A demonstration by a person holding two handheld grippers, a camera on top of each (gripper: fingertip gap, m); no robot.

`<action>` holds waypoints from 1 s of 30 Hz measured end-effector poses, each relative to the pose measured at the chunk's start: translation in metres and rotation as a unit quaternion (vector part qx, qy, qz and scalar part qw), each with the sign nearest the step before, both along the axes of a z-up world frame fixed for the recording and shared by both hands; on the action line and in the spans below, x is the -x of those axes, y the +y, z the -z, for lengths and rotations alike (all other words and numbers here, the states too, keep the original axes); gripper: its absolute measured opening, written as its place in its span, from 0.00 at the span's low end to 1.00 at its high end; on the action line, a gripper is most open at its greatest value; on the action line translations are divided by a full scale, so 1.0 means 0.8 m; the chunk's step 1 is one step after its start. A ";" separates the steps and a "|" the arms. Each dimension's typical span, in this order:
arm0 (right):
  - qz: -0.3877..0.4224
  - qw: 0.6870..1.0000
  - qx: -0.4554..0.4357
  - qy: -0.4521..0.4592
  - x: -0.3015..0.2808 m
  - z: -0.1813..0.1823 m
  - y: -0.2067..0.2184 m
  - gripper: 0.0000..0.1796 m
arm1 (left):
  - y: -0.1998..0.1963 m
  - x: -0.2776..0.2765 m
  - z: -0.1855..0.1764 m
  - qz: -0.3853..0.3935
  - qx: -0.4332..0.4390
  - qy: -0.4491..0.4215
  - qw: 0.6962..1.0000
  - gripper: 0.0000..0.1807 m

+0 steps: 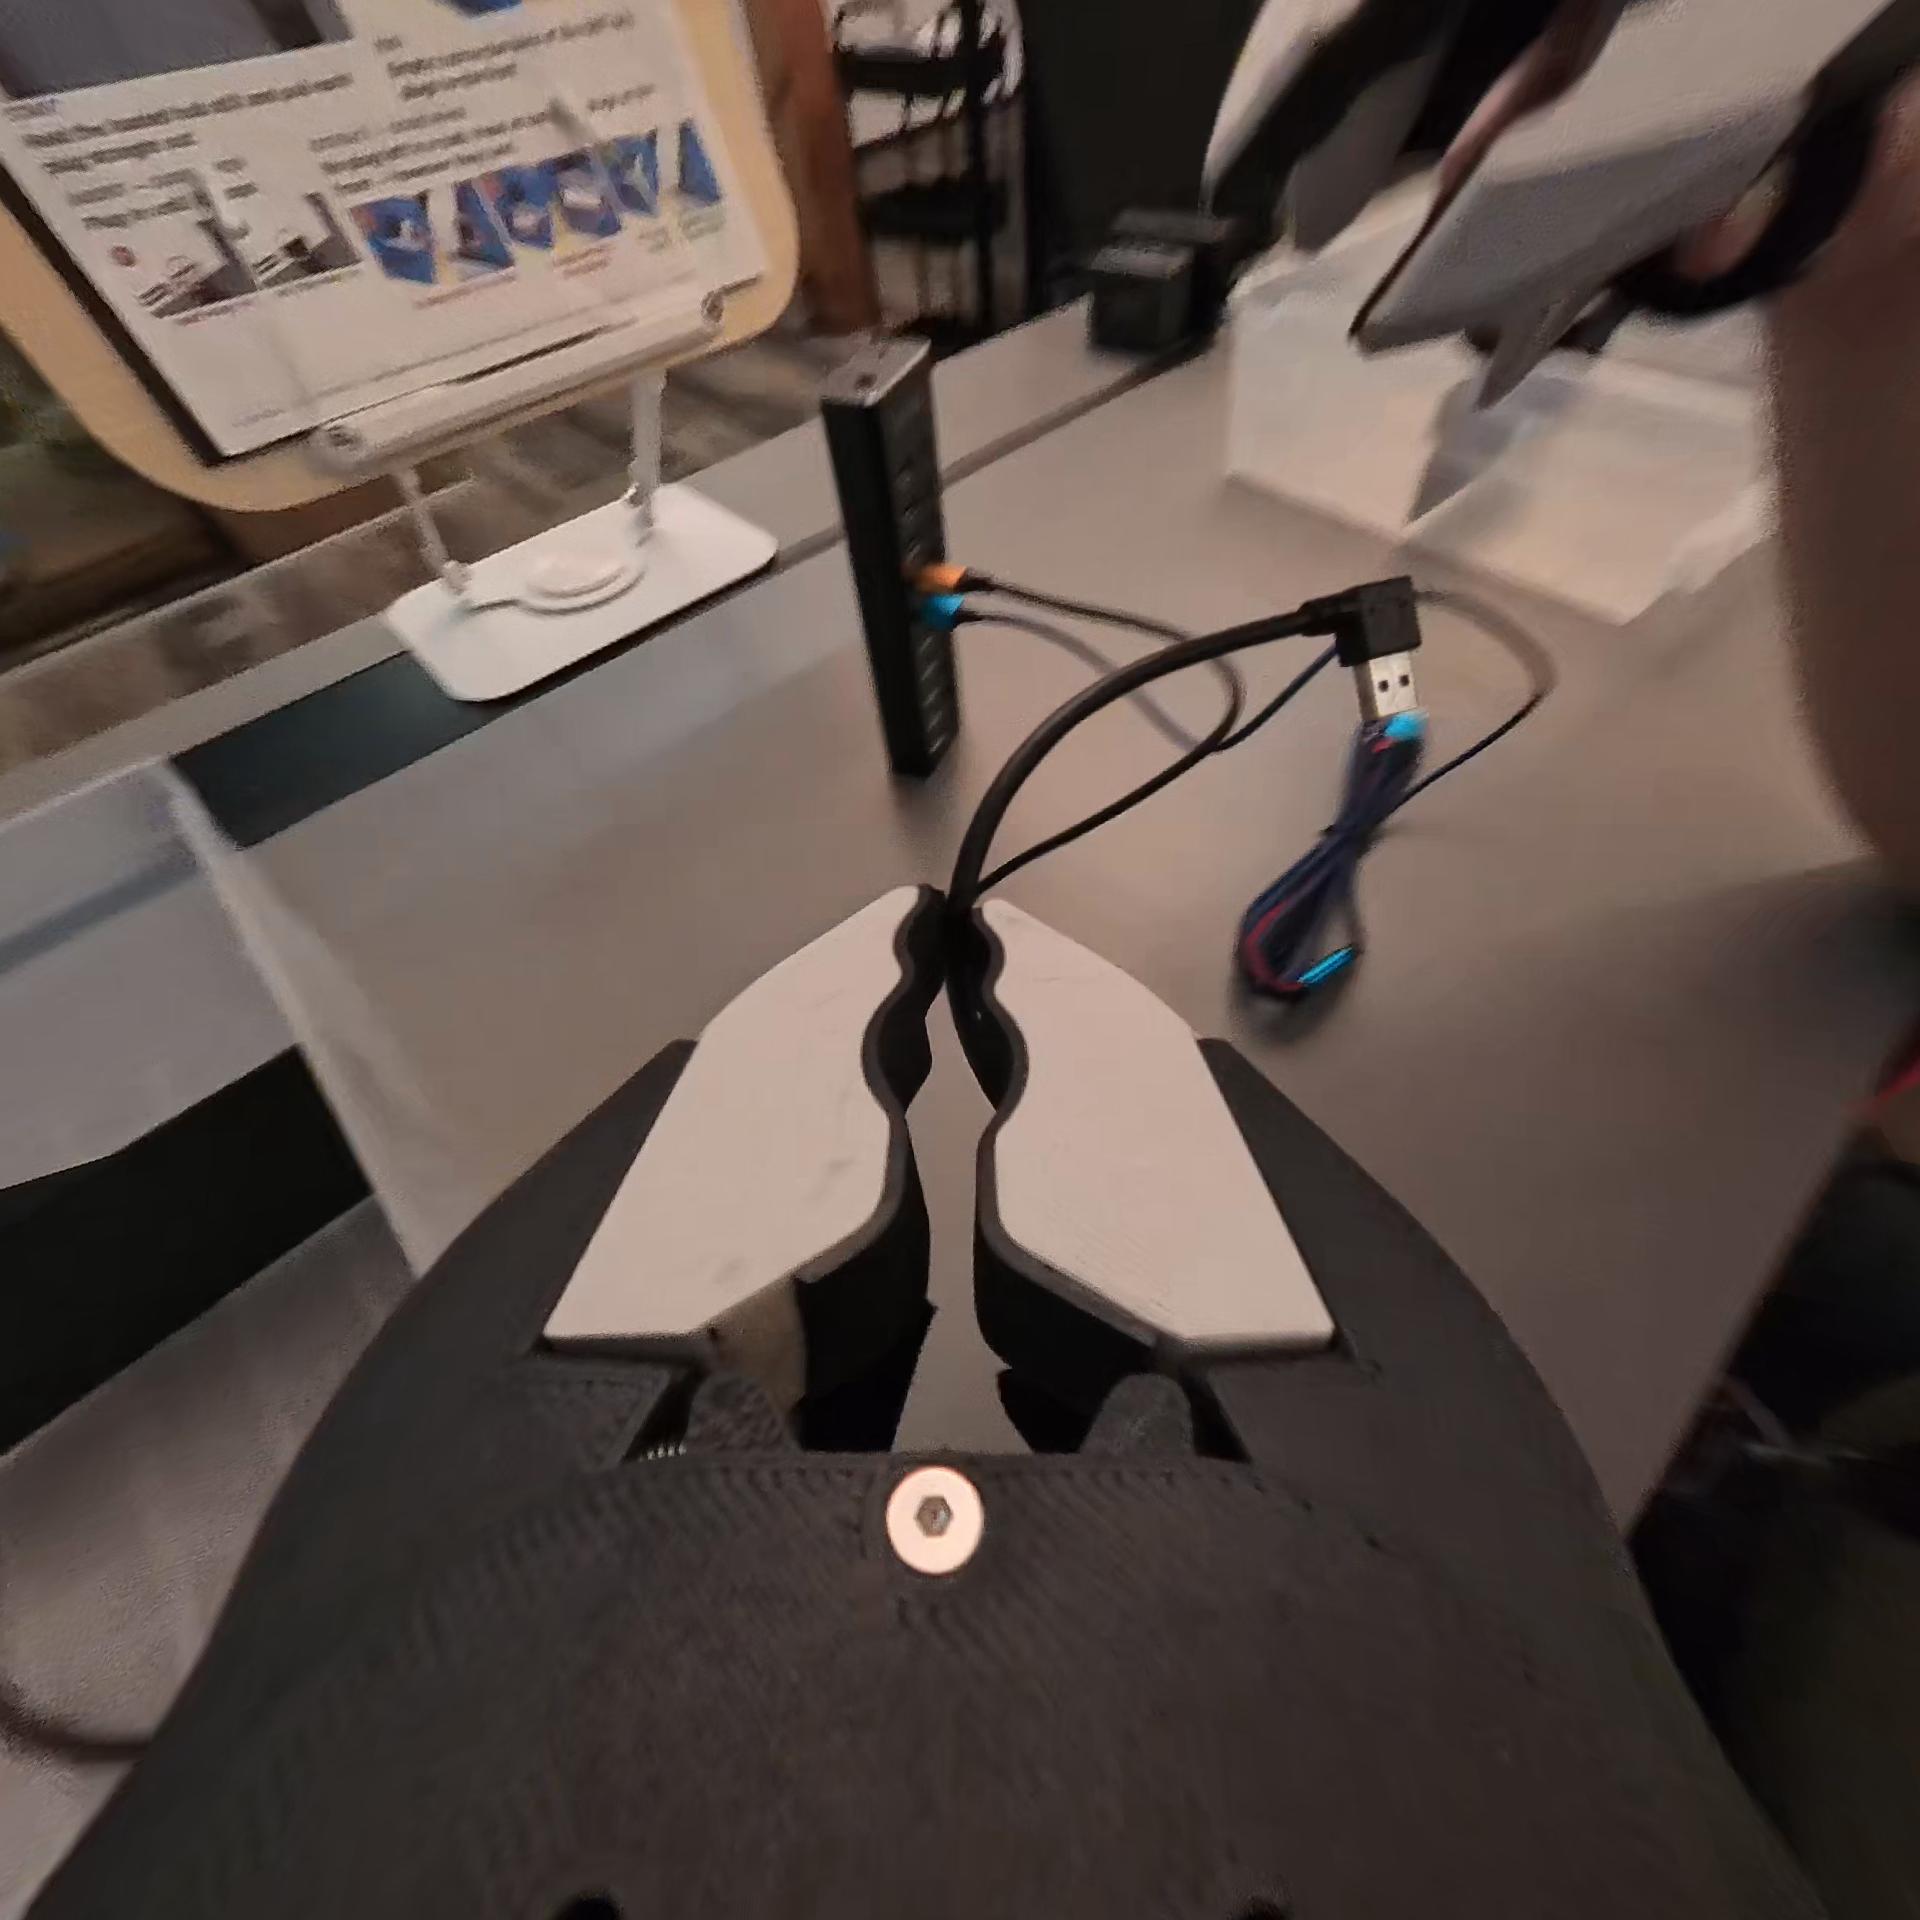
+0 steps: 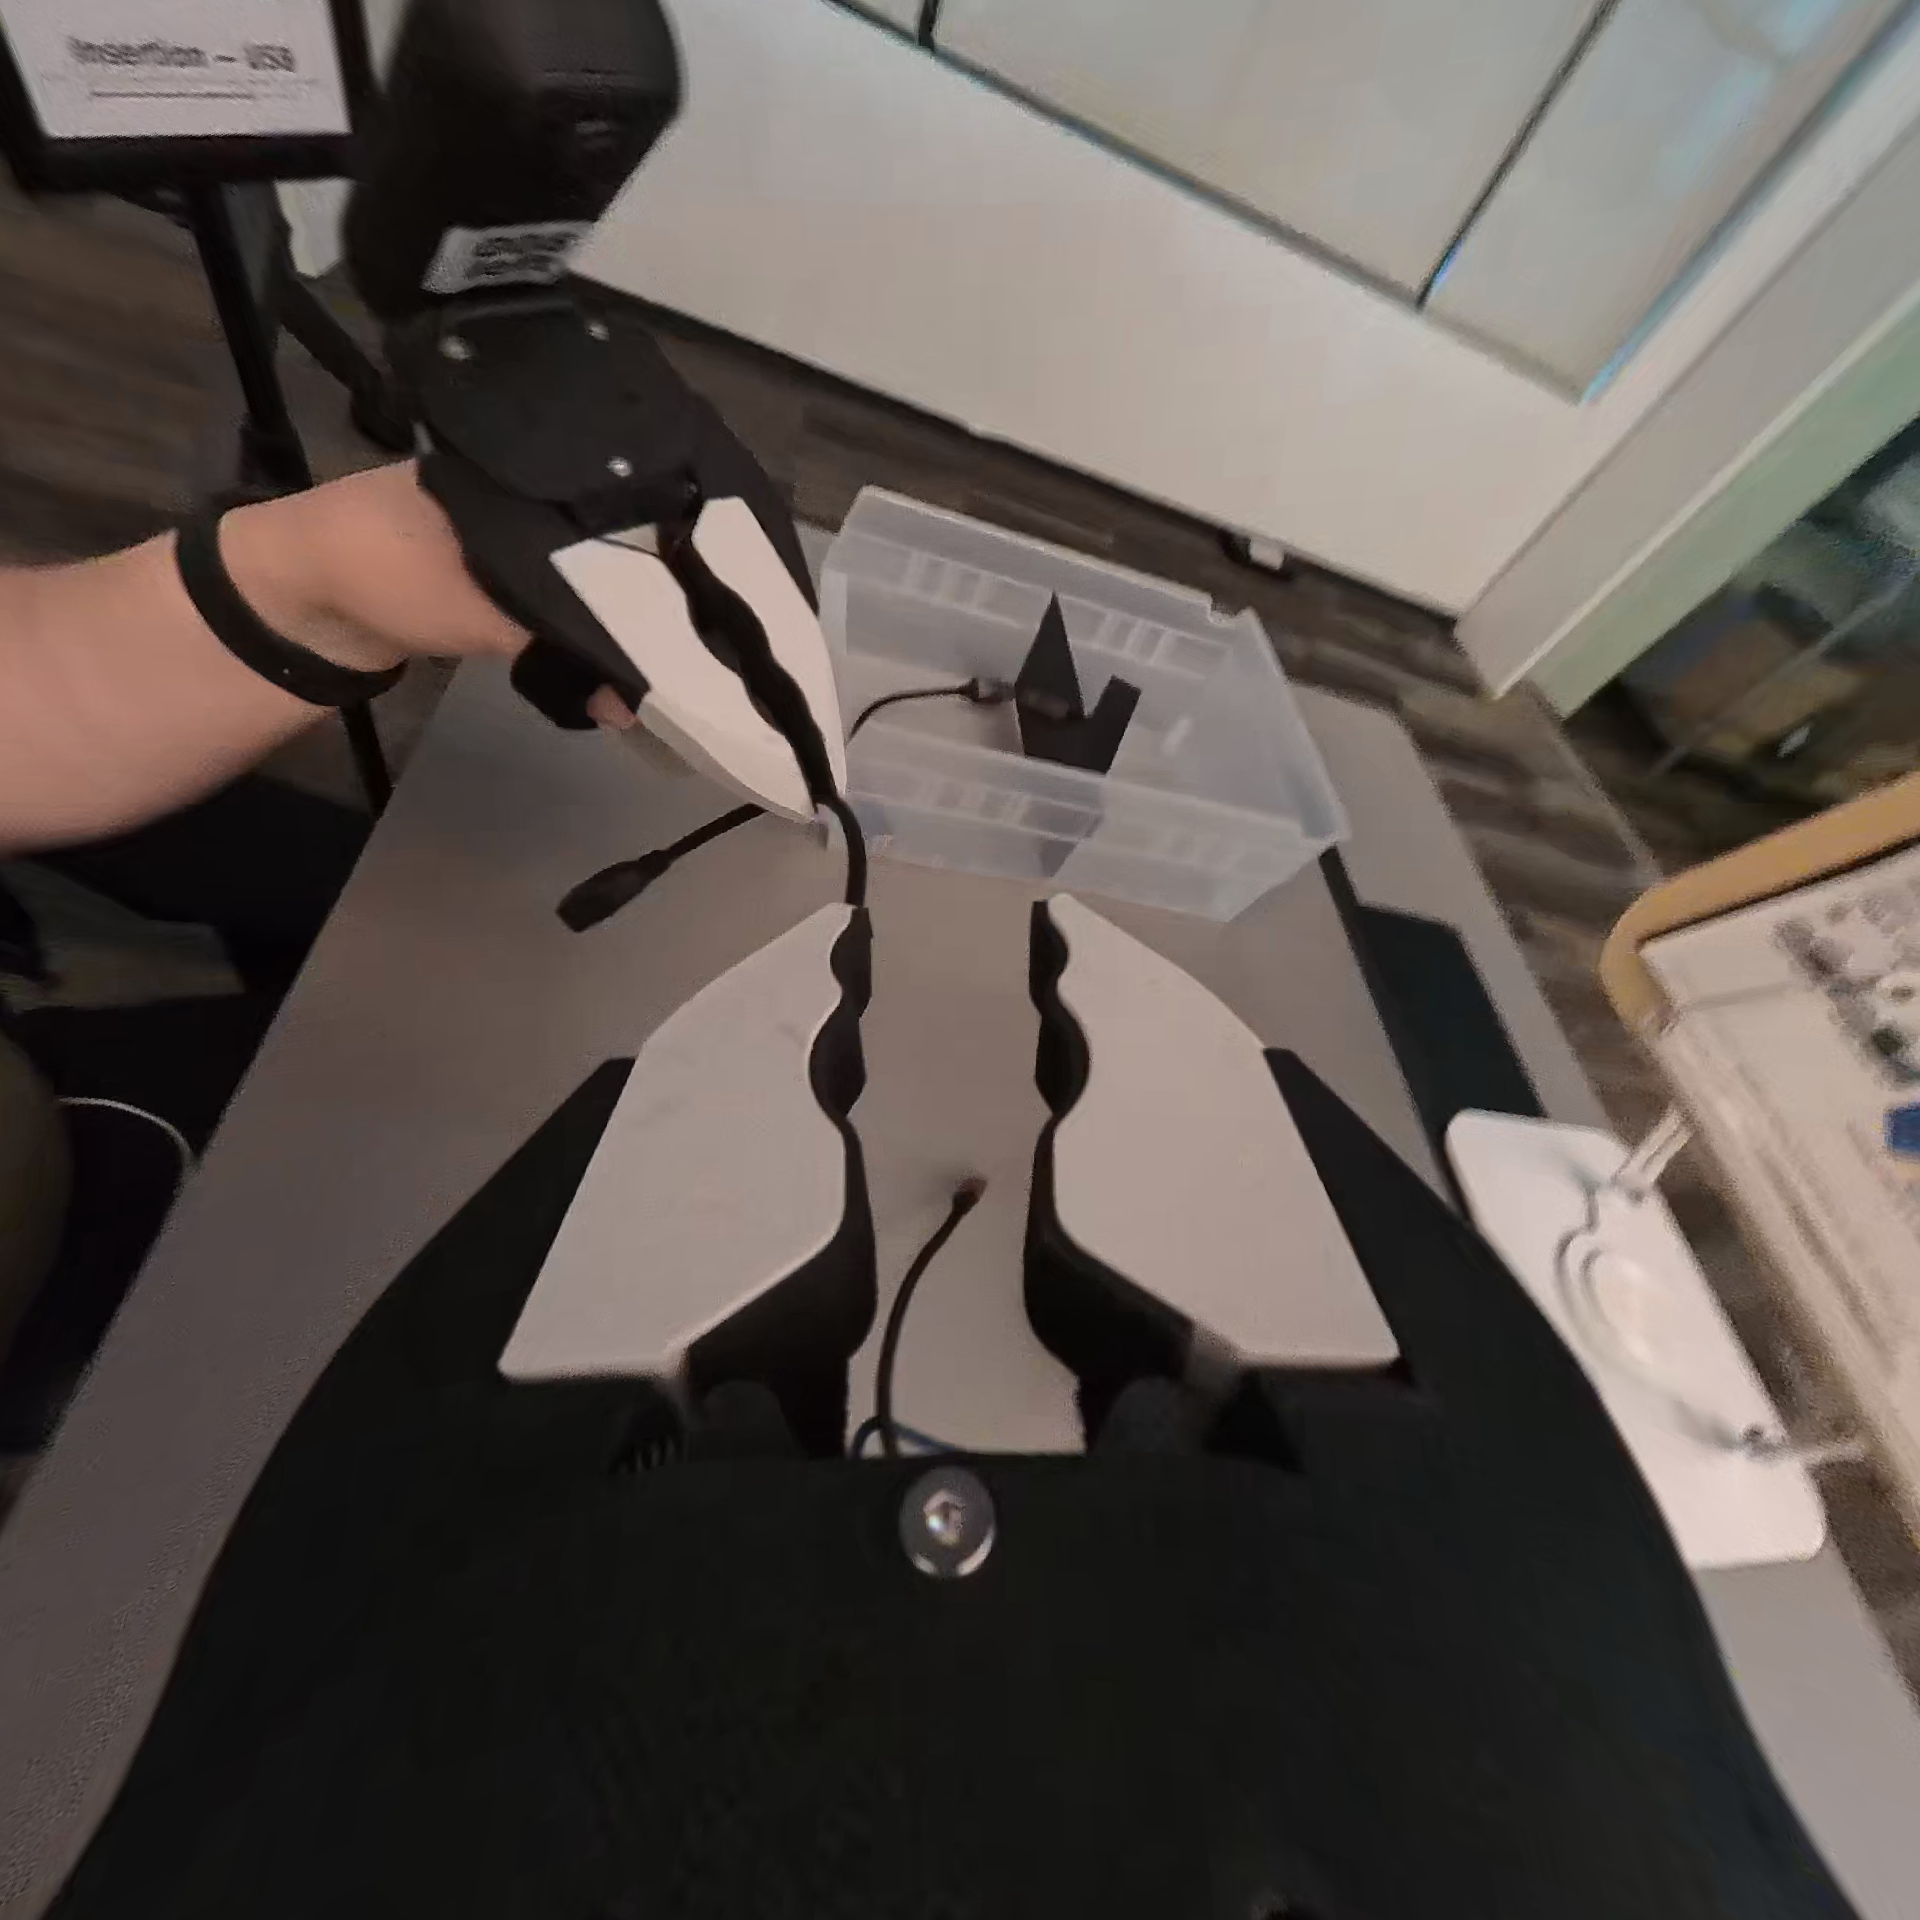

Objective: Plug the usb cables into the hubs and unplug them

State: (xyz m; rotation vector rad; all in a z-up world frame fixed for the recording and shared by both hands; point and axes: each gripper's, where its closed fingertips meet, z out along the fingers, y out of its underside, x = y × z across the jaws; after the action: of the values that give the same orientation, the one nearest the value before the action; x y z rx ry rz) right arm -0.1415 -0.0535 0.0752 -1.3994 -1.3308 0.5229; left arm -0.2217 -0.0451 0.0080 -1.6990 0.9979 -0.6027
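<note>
My left gripper [image 1: 951, 914] is shut on a black USB cable [image 1: 1049, 748], held above the grey table [image 1: 623, 883]. The cable arcs up to a right-angle USB plug [image 1: 1387, 644] hanging free in the air. A black USB hub [image 1: 894, 540] stands behind it with an orange plug [image 1: 943, 575] and a blue plug [image 1: 940, 615] in its ports. My right gripper [image 2: 951, 914] is open and empty above the table. The left gripper [image 2: 821, 810] shows there just ahead, with the cable [image 2: 854, 857] hanging from its tips. The right gripper shows blurred in the left wrist view [image 1: 1444, 353].
A blue-and-red braided cable bundle [image 1: 1320, 883] lies right of the hub. A clear plastic box [image 2: 1195, 821] holds a black piece and a cable. A document stand [image 1: 416, 208] on a white base [image 1: 582, 592] is at the back left. A thin cable end [image 2: 935, 1236] lies under my right gripper.
</note>
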 end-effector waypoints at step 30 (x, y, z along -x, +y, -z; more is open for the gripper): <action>-0.132 0.969 0.110 0.177 0.013 -0.080 -0.074 0.02 | -0.054 -0.065 -0.072 0.242 0.089 -0.312 0.915 0.27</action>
State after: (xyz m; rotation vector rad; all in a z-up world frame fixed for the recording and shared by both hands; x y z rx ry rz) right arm -0.1516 -0.1126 0.1390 -1.2349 -1.1941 1.0752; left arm -0.1695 -0.0885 0.0652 -1.2562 0.8990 -1.4941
